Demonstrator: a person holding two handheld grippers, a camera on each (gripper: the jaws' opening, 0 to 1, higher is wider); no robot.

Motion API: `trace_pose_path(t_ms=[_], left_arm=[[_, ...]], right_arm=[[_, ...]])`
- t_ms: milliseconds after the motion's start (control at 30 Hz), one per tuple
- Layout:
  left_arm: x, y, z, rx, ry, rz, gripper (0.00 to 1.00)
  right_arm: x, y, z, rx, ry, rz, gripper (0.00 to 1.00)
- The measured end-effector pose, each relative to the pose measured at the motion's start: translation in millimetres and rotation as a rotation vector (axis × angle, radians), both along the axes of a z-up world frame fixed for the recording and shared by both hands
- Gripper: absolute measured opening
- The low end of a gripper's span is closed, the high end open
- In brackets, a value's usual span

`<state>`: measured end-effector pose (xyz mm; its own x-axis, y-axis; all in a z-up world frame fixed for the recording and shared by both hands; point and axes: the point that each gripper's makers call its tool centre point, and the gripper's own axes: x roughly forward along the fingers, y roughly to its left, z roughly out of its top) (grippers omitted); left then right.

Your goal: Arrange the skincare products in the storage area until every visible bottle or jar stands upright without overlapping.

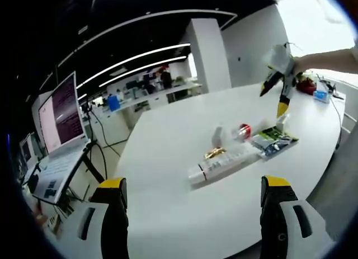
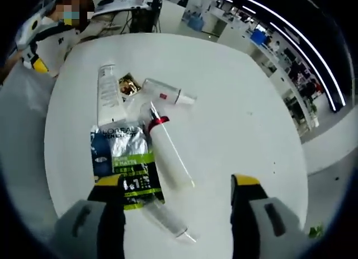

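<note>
The skincare products lie in a loose heap on the round white table (image 1: 168, 130). I see a white tube (image 1: 215, 165) on its side, a small gold-lidded jar (image 1: 214, 153), a white bottle (image 1: 217, 137), a red-collared piece (image 1: 244, 130) and a green-and-black sachet (image 1: 274, 140). From above, the white tube (image 2: 105, 94), gold jar (image 2: 128, 85), white bottle (image 2: 168, 92), clear red-collared bottle (image 2: 168, 144) and sachet (image 2: 123, 158) all lie flat, some overlapping. My left gripper (image 1: 194, 182) is open, short of the tube. My right gripper (image 2: 177, 183) hangs open above the heap, also seen as the right gripper (image 1: 279, 85).
A laptop (image 1: 61, 119) stands on a raised stand left of the table. A red item (image 1: 305, 85) and a blue box (image 1: 320, 95) sit at the table's far side. A person (image 2: 50, 41) stands at the table edge. Bare tabletop surrounds the heap.
</note>
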<state>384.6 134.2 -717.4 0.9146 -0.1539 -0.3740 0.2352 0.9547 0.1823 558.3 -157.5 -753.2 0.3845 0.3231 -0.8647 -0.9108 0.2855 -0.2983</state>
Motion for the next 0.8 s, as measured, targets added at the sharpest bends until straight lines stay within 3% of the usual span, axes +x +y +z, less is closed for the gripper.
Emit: trace_pose_path(t_ms=[400,667,800], left_arm=[[0.3,0.8,-4.8,0.013,0.02,0.002,0.97],[0.1,1.8,-6.2,0.01,0.027,0.009,0.97],[-0.1,-0.2,-6.5,0.008,0.026,-0.004,0.97]], right_arm=[[13.2,13.3,-30.6,-0.073,0.118,0.105,0.53],[23.5,20.8,-47.9,-0.124,0.158,0.146,0.51],[23.0,23.1,-57.2,-0.141,0.211,0.165,0.53]])
